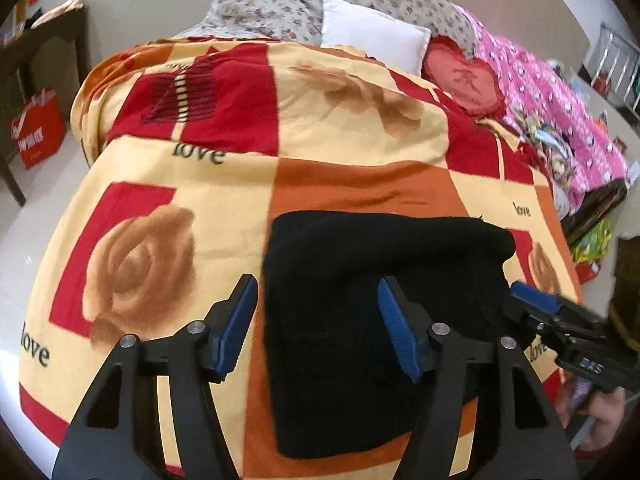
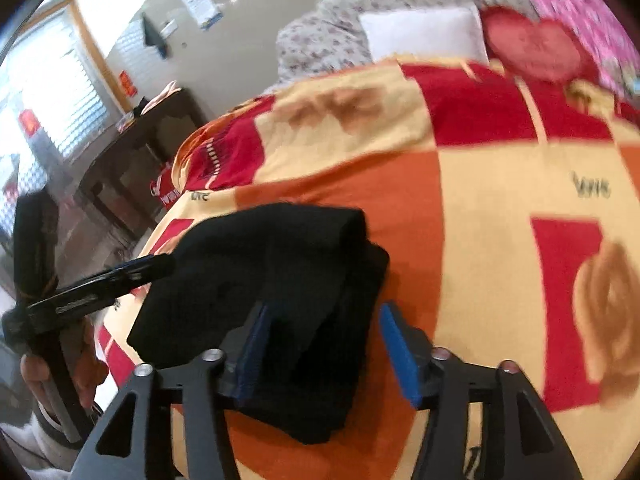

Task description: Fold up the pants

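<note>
Pants [image 1: 360, 320], black and folded into a thick rectangular bundle, lie on the patterned blanket [image 1: 224, 184] that covers the bed, near its front edge.

Going left to right in our left wrist view, we see a rose print on the blanket, then our left gripper [image 1: 318, 328] with its blue pads spread wide. Its left finger [image 1: 240, 320] hangs over bare blanket just beside the left edge of the pants, and its right finger [image 1: 396, 332] stands over the black cloth; nothing is pinched between them. Further right our right gripper [image 1: 536, 304] reaches in at the right edge of the bundle, and a hand [image 1: 600, 412] shows below it.

In our right wrist view, again from the left, the left gripper [image 2: 152, 266] points at the far left corner of the pants, held by a hand [image 2: 80, 372]. Our right gripper [image 2: 322, 356] is wide open as well: the near right part of the folded bundle [image 2: 260, 280] lies between its pads, yet whether the left pad touches the cloth we cannot tell. The right pad [image 2: 400, 356] stands clear over orange blanket.

At the head of the bed a white pillow [image 1: 372, 32] and a red heart cushion [image 1: 464, 76] lie well apart from the pants.
</note>
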The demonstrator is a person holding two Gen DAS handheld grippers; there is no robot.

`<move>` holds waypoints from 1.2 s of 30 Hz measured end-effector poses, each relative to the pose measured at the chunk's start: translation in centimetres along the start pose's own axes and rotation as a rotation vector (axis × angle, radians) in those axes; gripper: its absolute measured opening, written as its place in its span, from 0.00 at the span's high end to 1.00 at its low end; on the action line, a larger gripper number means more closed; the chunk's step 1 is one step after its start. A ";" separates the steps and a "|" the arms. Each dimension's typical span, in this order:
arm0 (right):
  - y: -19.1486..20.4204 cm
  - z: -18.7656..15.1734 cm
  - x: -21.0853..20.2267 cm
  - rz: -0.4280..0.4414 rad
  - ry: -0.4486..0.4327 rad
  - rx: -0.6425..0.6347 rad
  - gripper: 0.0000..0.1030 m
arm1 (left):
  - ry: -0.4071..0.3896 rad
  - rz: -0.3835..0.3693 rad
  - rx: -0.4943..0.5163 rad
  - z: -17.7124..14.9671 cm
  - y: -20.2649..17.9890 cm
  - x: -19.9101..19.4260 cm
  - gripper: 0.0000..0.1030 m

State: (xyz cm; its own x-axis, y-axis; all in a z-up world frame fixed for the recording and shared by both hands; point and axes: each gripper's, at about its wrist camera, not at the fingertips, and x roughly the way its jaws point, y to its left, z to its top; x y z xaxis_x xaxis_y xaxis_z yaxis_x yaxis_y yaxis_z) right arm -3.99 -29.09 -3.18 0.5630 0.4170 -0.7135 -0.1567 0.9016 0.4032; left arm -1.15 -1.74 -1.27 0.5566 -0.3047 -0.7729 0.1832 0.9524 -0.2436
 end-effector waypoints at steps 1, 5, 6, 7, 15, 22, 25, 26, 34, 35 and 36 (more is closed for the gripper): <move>-0.5 -0.1 0.4 0.029 0.007 0.029 0.39 | 0.004 -0.017 -0.014 -0.1 0.4 -0.1 0.39; -1.5 -0.1 1.9 0.145 0.017 0.105 0.36 | 0.042 -0.118 -0.107 -0.6 2.4 0.4 0.28; -1.5 -0.1 2.5 0.146 0.026 0.111 0.35 | 0.059 -0.128 -0.125 -0.7 2.7 0.9 0.28; -1.5 -0.1 2.9 0.151 0.036 0.116 0.34 | 0.083 -0.139 -0.140 -0.8 3.0 1.5 0.28; -0.5 0.1 3.7 0.152 0.000 0.063 0.43 | 0.122 -0.222 -0.142 -1.1 1.8 3.3 0.24; 0.1 3.2 1.7 0.149 -0.073 0.014 0.57 | 0.053 -0.215 -0.022 1.8 -1.0 1.9 0.30; -0.3 5.2 1.6 0.144 -0.117 0.019 0.57 | 0.020 -0.206 0.008 4.1 -1.6 2.3 0.30; -0.4 5.9 1.8 0.136 -0.128 0.021 0.57 | 0.015 -0.195 0.015 4.6 -1.6 2.7 0.30; -2.2 7.3 5.6 -0.045 -0.040 0.015 0.46 | 0.126 -0.119 -0.060 6.2 0.1 9.0 0.28; -2.0 7.3 4.9 -0.061 -0.049 0.004 0.46 | 0.120 -0.106 -0.055 6.2 0.2 8.6 0.28; -1.7 7.3 4.0 -0.094 -0.067 -0.014 0.46 | 0.108 -0.085 -0.048 6.1 0.1 8.2 0.28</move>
State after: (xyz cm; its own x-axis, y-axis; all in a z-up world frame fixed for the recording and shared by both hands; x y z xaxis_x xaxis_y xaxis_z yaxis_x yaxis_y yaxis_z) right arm 4.48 -29.74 -2.53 0.6285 0.3225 -0.7078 -0.1121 0.9381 0.3279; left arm 8.41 -4.15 -4.03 0.4496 -0.3847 -0.8062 0.1861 0.9231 -0.3367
